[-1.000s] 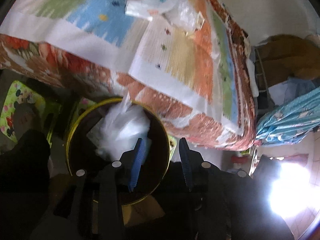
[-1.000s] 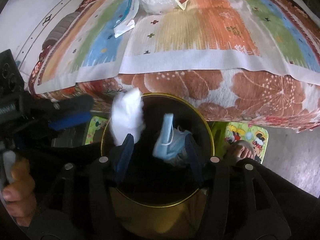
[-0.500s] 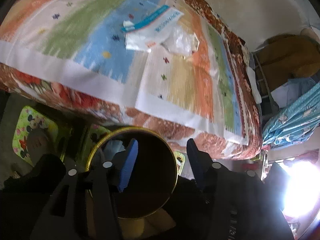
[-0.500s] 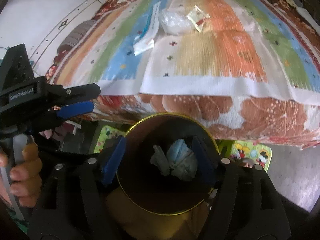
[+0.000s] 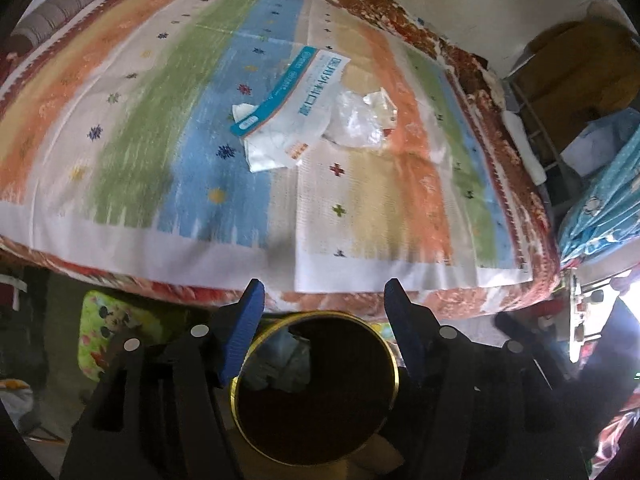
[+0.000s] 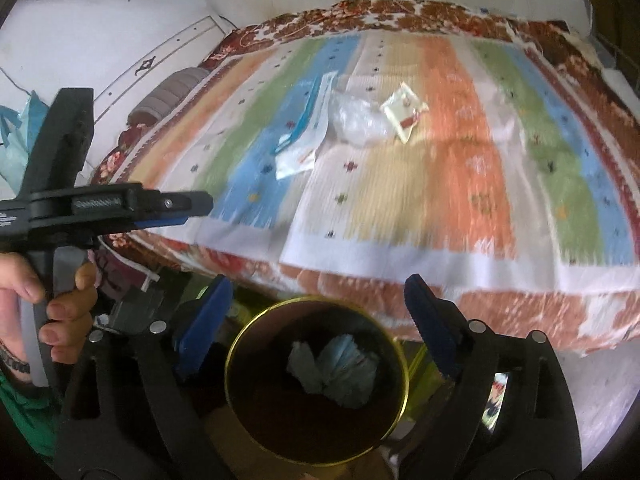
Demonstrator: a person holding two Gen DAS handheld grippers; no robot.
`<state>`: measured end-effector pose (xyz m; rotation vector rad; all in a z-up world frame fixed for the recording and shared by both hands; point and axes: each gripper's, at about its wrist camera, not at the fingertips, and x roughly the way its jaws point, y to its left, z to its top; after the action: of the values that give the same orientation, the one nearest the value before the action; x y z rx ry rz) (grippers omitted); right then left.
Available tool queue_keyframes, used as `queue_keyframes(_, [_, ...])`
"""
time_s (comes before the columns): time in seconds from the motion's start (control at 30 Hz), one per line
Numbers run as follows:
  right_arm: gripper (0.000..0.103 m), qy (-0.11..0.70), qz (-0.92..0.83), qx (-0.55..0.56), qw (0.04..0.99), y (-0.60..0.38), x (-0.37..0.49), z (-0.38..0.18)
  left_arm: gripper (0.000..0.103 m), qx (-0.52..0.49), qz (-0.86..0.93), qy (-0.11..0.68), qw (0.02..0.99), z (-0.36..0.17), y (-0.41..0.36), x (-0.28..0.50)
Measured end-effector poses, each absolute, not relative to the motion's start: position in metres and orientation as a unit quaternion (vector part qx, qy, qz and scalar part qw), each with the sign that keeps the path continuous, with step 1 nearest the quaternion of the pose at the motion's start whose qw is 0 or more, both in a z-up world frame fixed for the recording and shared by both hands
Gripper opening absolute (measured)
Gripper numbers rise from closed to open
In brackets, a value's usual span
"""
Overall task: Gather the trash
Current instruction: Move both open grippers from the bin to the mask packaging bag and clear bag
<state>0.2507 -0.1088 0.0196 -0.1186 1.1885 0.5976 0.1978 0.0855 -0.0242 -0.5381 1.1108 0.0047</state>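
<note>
Both grippers are spread wide and hold nothing. In the left wrist view the left gripper (image 5: 324,292) hangs over the gold-rimmed bin (image 5: 394,364) at 6 o'clock, its blue pads on either side of the rim. The right gripper (image 6: 318,292) straddles the same bin in the right wrist view. Only the right wrist view looks well down into the bin, showing a crumpled pale blue and white wad (image 6: 334,372) lying on its dark floor; from the left camera just a sliver of that wad shows under the rim at 11 o'clock. The right view alone also catches the left gripper from the side at 9 o'clock, with the bare hand (image 6: 44,308) gripping its handle. On the striped blanket (image 5: 132,128) toward 12 o'clock lies the uncollected trash: a white and teal flat packet (image 5: 296,100), a clear crumpled plastic bag (image 5: 356,124) touching its right side, and a small white sachet with red print (image 6: 404,114), plain in the right view but mostly hidden behind the plastic in the left.
</note>
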Motion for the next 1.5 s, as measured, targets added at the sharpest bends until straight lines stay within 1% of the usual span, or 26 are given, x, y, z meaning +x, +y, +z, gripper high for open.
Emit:
queue_keyframes(0.13, [0.084,0.538,0.283,-0.068,0.791,-0.101,0.267,0.022,0.064,-0.226,0.016,0.520,0.824,-0.024,0.091,0.215])
queue_keyframes(0.17, [0.088,0.532,0.281,-0.074,0.795,-0.099,0.271,0.022,0.065,-0.214,0.022,0.518,0.828,-0.024,0.091,0.219])
queue_keyframes(0.23, [0.090,0.521,0.274,-0.083,0.804,-0.096,0.279,0.023,0.066,-0.197,0.031,0.516,0.833,-0.025,0.091,0.226])
queue_keyframes(0.33, [0.092,0.518,0.275,-0.078,0.806,-0.093,0.291,0.022,0.068,-0.202,0.028,0.517,0.831,-0.031,0.092,0.237])
queue_keyframes(0.4, [0.094,0.516,0.277,-0.073,0.808,-0.090,0.297,0.021,0.072,-0.204,0.031,0.516,0.831,-0.036,0.092,0.242])
queue_keyframes(0.57, [0.094,0.504,0.279,-0.072,0.814,-0.081,0.315,0.019,0.072,-0.165,0.024,0.530,0.832,-0.047,0.079,0.259])
queue_keyframes(0.67, [0.094,0.501,0.279,-0.062,0.817,-0.082,0.325,0.017,0.075,-0.141,0.019,0.533,0.834,-0.052,0.076,0.267])
queue_keyframes(0.9, [0.094,0.491,0.278,-0.053,0.824,-0.082,0.344,0.012,0.076,-0.145,0.019,0.530,0.836,-0.065,0.089,0.283])
queue_keyframes(1.07, [0.094,0.492,0.277,-0.064,0.823,-0.074,0.359,-0.003,0.076,-0.092,0.007,0.528,0.844,-0.075,0.077,0.297])
queue_keyframes(1.23, [0.094,0.473,0.265,-0.084,0.836,-0.071,0.372,-0.015,0.076,-0.109,0.013,0.512,0.852,-0.078,0.088,0.308])
queue_keyframes(1.5, [0.094,0.474,0.246,-0.087,0.841,-0.068,0.391,-0.035,0.077,-0.101,0.015,0.519,0.848,-0.094,0.092,0.326])
